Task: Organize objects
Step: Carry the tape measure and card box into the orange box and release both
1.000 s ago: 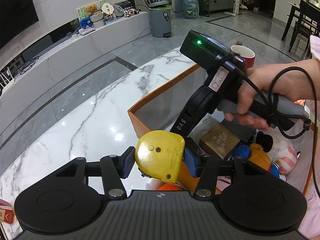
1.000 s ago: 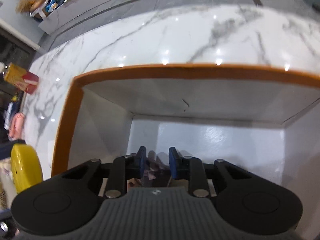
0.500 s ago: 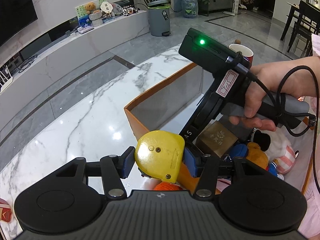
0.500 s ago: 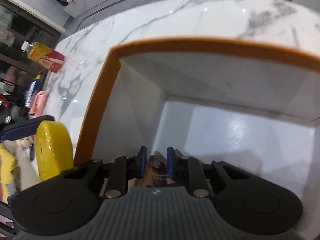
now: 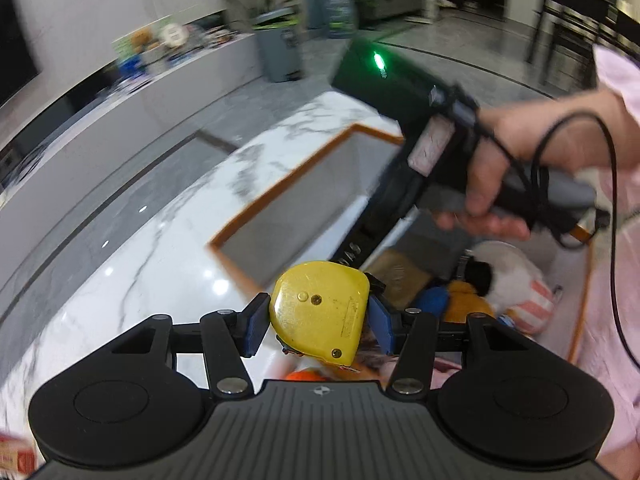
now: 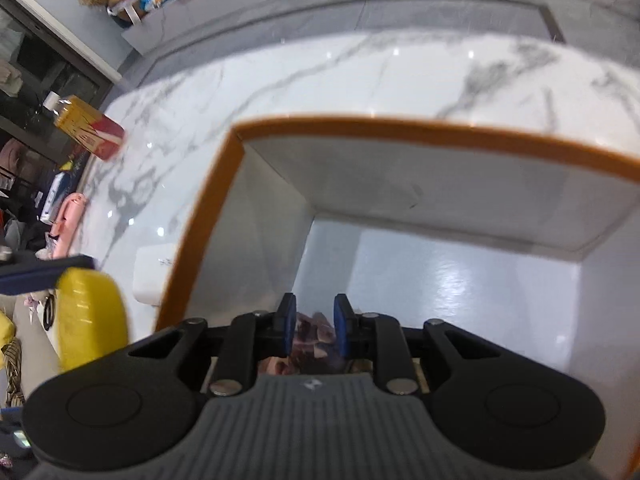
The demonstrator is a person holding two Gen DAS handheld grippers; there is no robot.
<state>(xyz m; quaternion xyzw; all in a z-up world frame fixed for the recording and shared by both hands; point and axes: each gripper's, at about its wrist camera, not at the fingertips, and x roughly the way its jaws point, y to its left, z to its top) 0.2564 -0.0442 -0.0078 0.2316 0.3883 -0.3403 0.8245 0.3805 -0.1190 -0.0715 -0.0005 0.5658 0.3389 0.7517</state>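
Both our grippers lifted since earlier, left gripper [image 5: 318, 322] clamping scuffed yellow tape measure [image 5: 320, 314], right gripper [image 6: 315, 328] pinching a blurred, half-hidden patterned item [image 6: 314, 332], orange-rimmed box [image 6: 400, 130] at 12 o'clock.

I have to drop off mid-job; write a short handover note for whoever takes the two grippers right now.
Left gripper: shut on the yellow tape measure, held beside the near corner of the orange-rimmed box.
Right gripper: inside the box, pads shut on a thin patterned item; I cannot tell what it is.
Done: plush toys and a brown packet lie in the box.
Left: place both held items. A juice bottle, a pink object and a white block sit on the marble table.
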